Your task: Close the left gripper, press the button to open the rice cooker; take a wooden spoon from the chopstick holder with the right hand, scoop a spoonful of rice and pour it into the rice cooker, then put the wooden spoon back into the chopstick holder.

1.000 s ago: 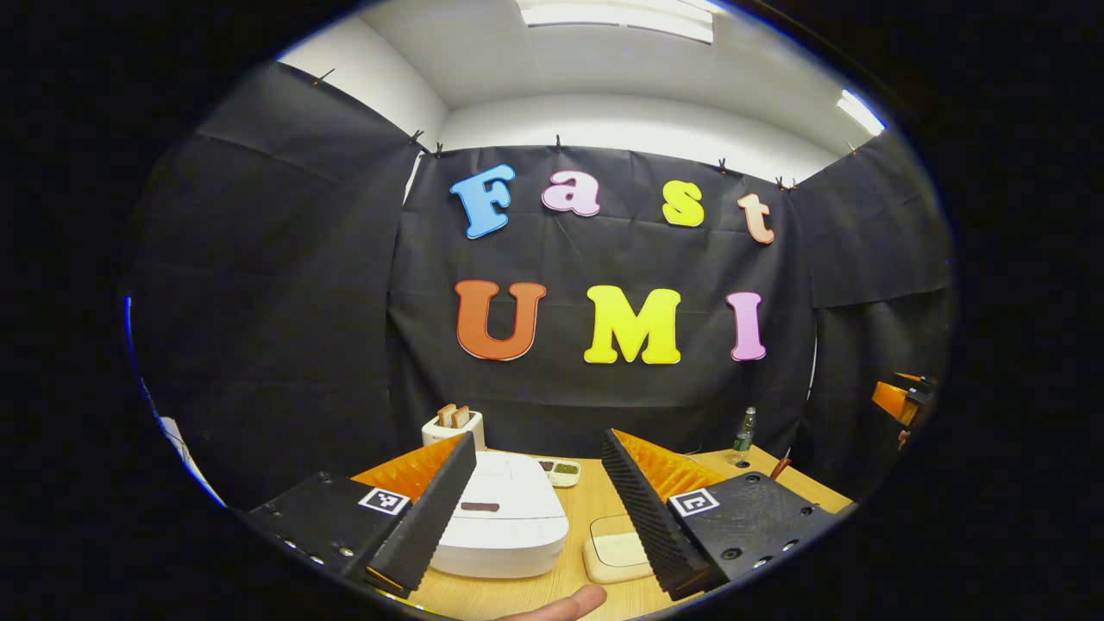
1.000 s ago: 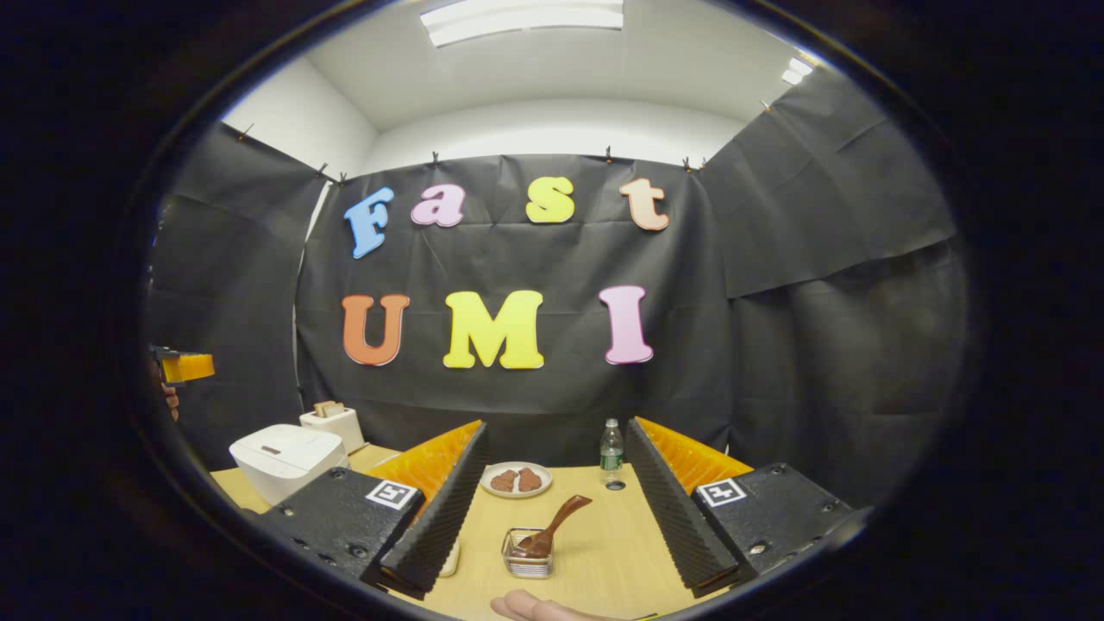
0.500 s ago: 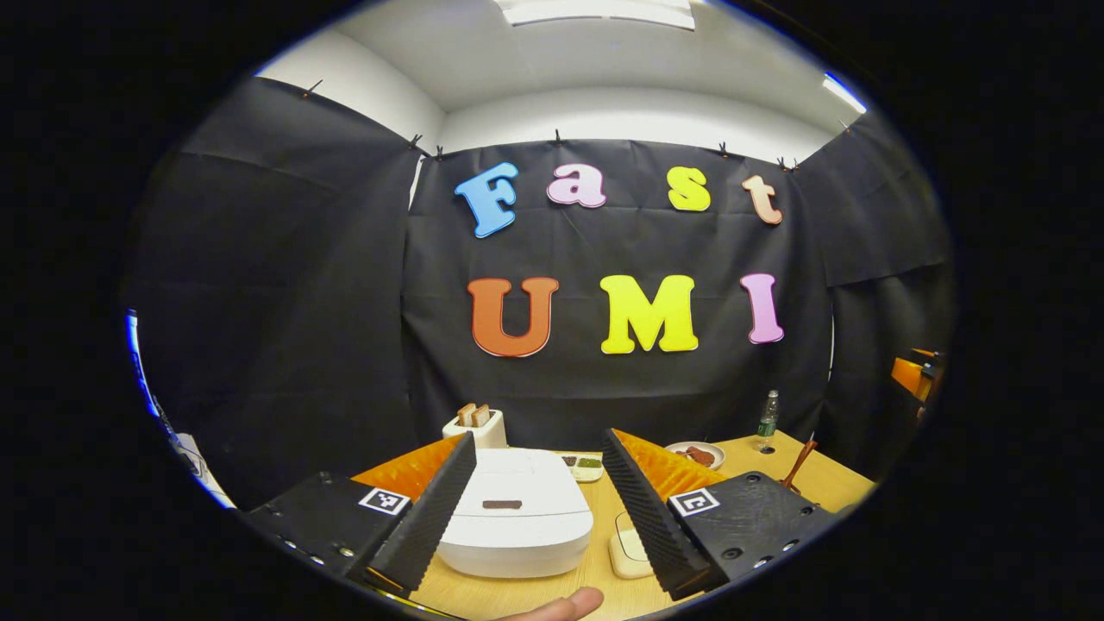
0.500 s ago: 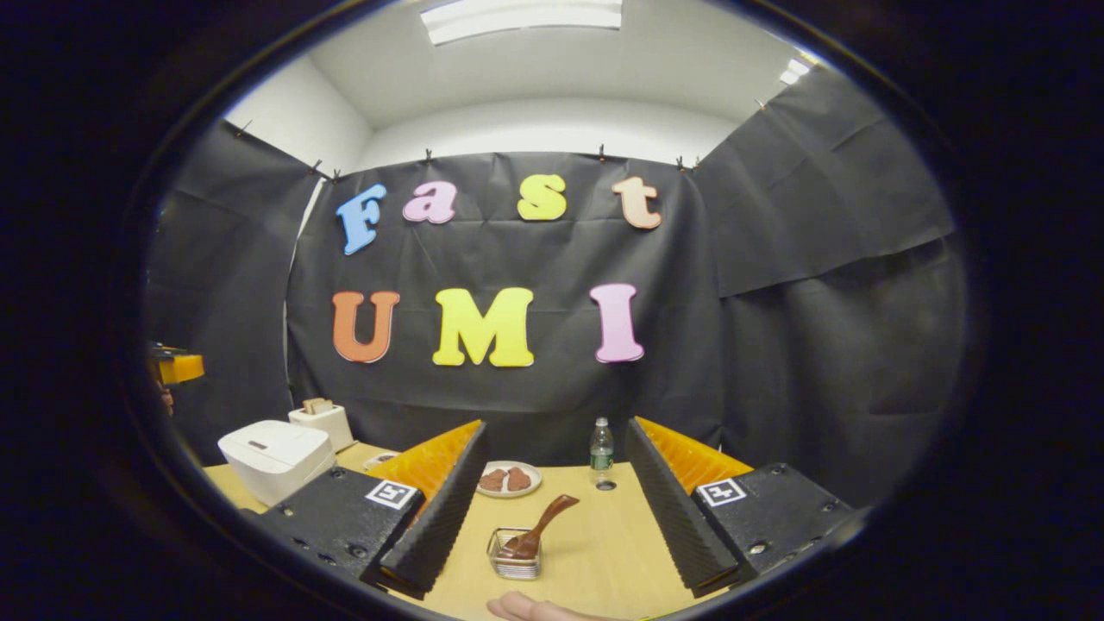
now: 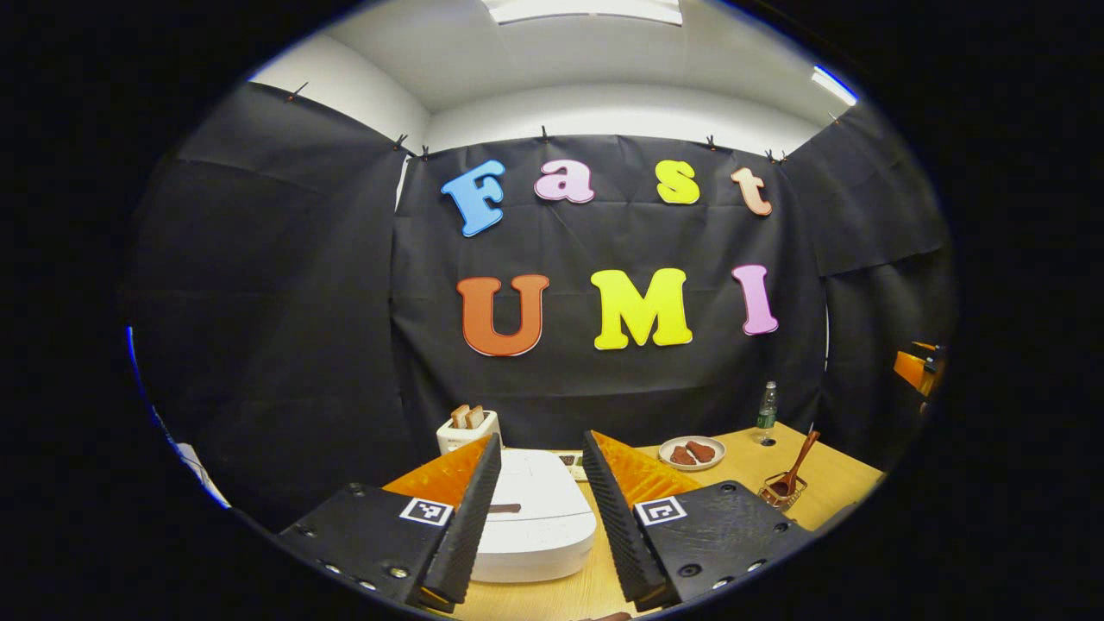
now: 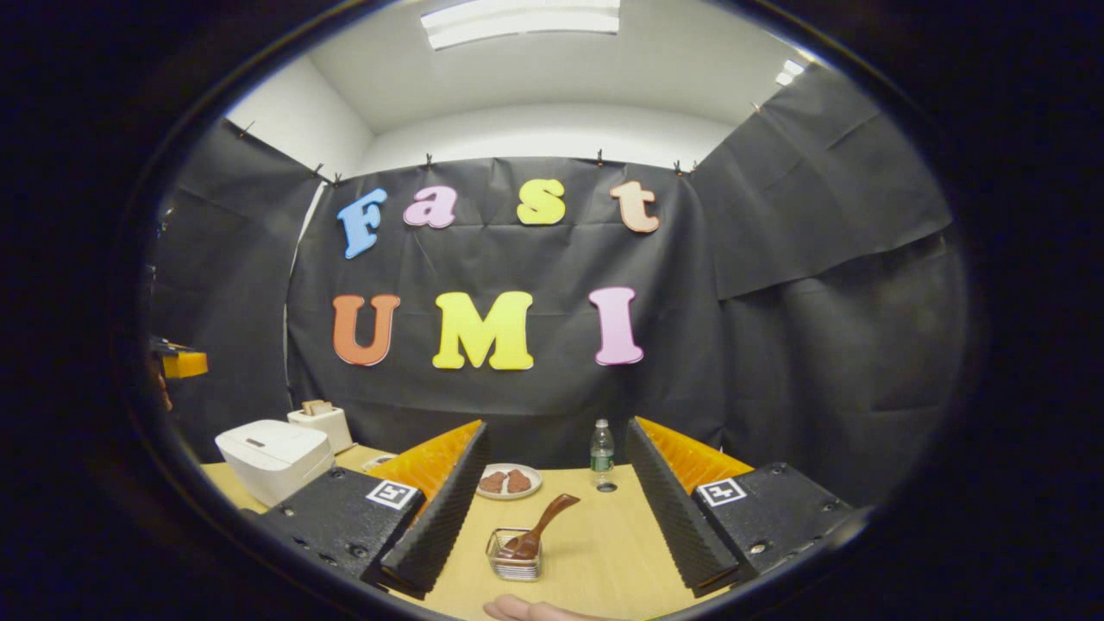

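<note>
Wooden table [image 6: 595, 552] runs across the booth, things spread along it. White rice cooker [image 5: 535, 509] sits at the left end, lid down, dark button strip on the lid top; in the left gripper view it lies straight ahead between the fingers, near. Left gripper [image 5: 539, 509] hovers above the table in front of the cooker, jaws narrowed to a partial gap, nothing between them, not touching the cooker. Right gripper [image 6: 552, 504] hovers over the table's right part, jaws wide apart, empty. Its orange body [image 5: 914, 371] shows at the far right edge of the left gripper view; the left one's body [image 6: 181, 364] at the far left edge of the right gripper view. White toaster [image 6: 321, 423] with bread slices stands just behind the cooker, by the far wall. Plate [image 6: 509, 481] with brown food pieces is far, mid-table. Water bottle [image 6: 602, 453] stands upright right of the plate, cap beside it. Small wire holder [image 6: 515, 556] is near, ahead of the right gripper, between its fingers in view. Wooden spoon [image 6: 542, 526] stands in the holder, bowl down, handle leaning up to the right. A fingertip [image 6: 526, 611] shows at the bottom edge.
</note>
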{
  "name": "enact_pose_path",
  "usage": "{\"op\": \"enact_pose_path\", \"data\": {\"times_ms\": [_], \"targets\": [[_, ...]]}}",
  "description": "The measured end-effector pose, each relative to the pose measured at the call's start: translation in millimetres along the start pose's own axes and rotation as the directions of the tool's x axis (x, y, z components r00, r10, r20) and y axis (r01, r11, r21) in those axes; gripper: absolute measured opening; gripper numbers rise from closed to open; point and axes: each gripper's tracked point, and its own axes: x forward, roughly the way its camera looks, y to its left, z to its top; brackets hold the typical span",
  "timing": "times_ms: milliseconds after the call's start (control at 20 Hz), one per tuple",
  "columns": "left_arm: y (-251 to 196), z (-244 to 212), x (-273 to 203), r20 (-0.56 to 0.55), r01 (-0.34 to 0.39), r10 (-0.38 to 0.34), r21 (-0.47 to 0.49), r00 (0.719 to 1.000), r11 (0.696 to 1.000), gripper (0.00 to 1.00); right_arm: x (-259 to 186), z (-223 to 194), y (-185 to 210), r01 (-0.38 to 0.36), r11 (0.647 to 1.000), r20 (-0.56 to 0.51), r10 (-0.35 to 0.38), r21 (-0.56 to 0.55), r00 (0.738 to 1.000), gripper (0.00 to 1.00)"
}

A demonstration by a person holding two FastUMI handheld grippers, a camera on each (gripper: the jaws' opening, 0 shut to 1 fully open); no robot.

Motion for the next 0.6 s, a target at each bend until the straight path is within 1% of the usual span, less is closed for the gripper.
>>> {"op": "enact_pose_path", "data": {"times_ms": [100, 150, 200, 250, 300, 350, 450, 500, 600], "targets": [[1, -5, 7, -0.015, -0.005, 0.005, 0.004, 1.000, 1.000, 0.63, 2, -4, 4, 0.006, 0.999, 0.019, -0.005, -0.034, 1.000, 1.00], [-2, -10, 9, -0.025, 0.003, -0.003, 0.005, 1.000, 1.000, 0.63, 2, -5, 2, 0.018, 0.998, 0.032, -0.016, -0.056, 0.999, 0.99], [5, -13, 14, -0.034, -0.016, 0.016, 0.007, 0.999, 1.000, 0.63, 2, -4, 2, 0.030, 0.997, 0.052, -0.026, -0.074, 0.998, 0.99], [8, -17, 21, -0.046, -0.033, 0.033, 0.007, 0.998, 0.999, 0.24, 1, -4, 5, 0.035, 0.995, 0.071, -0.029, -0.091, 0.997, 0.99], [12, -23, 28, -0.065, -0.040, 0.040, 0.011, 0.997, 0.999, 0.17, 1, -4, 8, 0.035, 0.994, 0.090, -0.026, -0.107, 0.996, 1.00], [13, -32, 34, -0.092, -0.039, 0.040, 0.018, 0.995, 0.999, 0.02, 1, -6, 12, 0.029, 0.992, 0.101, -0.016, -0.125, 0.995, 0.99], [6, -51, 42, -0.152, -0.010, 0.013, 0.020, 0.988, 1.000, 0.01, 2, -14, 19, 0.014, 0.988, 0.102, 0.002, -0.155, 0.995, 1.00], [7, -57, 47, -0.169, -0.010, 0.014, 0.024, 0.985, 1.000, 0.01, 2, -18, 22, 0.006, 0.989, 0.097, 0.009, -0.150, 0.995, 1.00], [8, -73, 55, -0.216, -0.006, 0.013, 0.033, 0.976, 0.999, 0.05, 2, -29, 30, -0.024, 0.991, 0.077, 0.034, -0.128, 0.996, 1.00]]}}
